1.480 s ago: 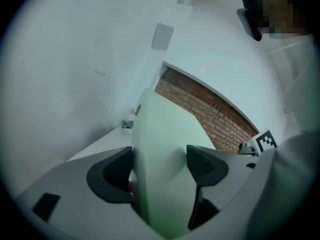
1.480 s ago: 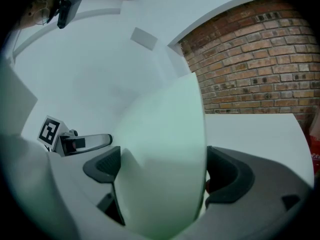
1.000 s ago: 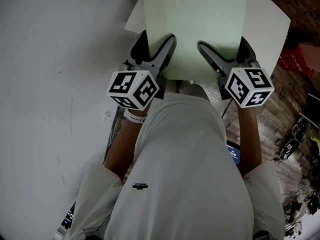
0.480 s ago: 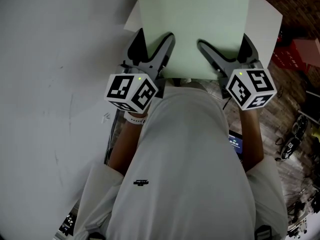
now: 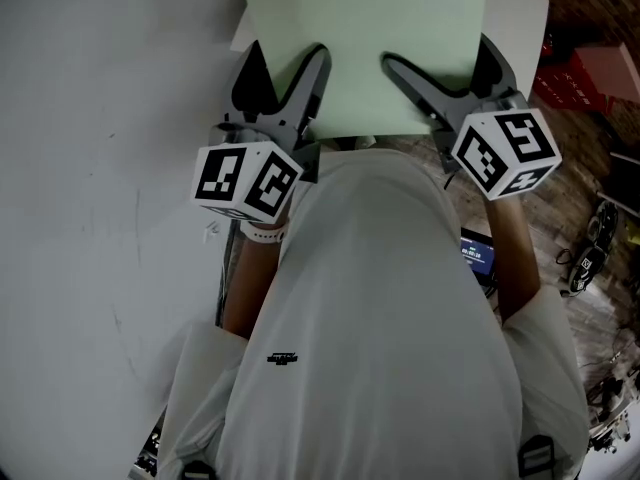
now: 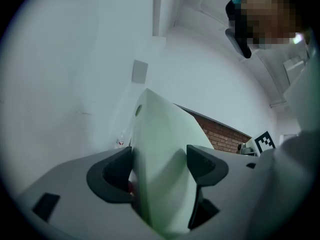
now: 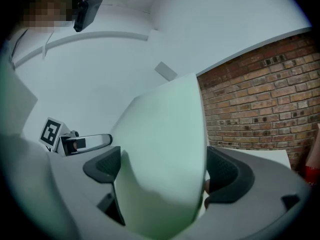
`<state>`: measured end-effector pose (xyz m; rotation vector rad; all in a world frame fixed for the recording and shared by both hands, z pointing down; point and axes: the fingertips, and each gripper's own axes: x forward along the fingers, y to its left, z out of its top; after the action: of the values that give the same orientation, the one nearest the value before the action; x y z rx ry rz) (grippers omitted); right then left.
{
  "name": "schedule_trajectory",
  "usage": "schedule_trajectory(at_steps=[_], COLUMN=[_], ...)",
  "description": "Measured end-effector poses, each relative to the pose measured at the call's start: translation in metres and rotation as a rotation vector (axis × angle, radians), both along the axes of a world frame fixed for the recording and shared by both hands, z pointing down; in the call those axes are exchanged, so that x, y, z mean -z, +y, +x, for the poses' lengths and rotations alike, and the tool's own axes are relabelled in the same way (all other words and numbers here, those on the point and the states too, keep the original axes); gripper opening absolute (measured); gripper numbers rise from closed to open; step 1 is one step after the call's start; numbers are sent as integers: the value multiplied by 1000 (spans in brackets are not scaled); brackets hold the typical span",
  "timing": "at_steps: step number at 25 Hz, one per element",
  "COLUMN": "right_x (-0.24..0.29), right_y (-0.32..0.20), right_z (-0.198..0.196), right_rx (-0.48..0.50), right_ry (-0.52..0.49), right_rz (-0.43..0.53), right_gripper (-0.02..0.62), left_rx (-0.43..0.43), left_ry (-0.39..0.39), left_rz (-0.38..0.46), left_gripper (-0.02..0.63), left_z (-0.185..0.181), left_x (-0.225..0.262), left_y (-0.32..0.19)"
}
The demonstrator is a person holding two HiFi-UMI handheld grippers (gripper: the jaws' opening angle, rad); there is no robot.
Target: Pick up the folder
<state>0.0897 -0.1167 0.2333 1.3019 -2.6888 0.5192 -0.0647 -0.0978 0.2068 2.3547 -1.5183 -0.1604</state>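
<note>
Head view: the folder [image 5: 365,48], pale green, hangs over the table [image 5: 100,118] at its edge nearest me. My left gripper [image 5: 285,73] and right gripper [image 5: 440,68] each take the folder's near edge, one toward each corner.

Left gripper view: the jaws are closed onto the folder [image 6: 160,149]. The sheet fills the gap and bows between the pads [image 6: 112,176].

Right gripper view: same condition. The jaws clamp the folder [image 7: 165,144], which stands up out of them. I judge it clear of the table.

Step in hand, by my judgement: the lift, with the grasp complete. The next move calls for raising both grippers evenly, at constant spacing, so the thin folder neither buckles nor slips.
</note>
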Motion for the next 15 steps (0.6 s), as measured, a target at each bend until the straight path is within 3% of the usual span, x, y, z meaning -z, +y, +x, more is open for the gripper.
schedule_trajectory(at_steps=[15], right_x=[8], right_y=[-4], right_z=[2], right_rx=[-8], right_ry=[-12], right_rz=[24], right_gripper=[536], left_rx=[-2], left_ry=[-8], left_rz=[18], left_gripper=[351], left_z=[1], left_x=[9], left_y=[-4])
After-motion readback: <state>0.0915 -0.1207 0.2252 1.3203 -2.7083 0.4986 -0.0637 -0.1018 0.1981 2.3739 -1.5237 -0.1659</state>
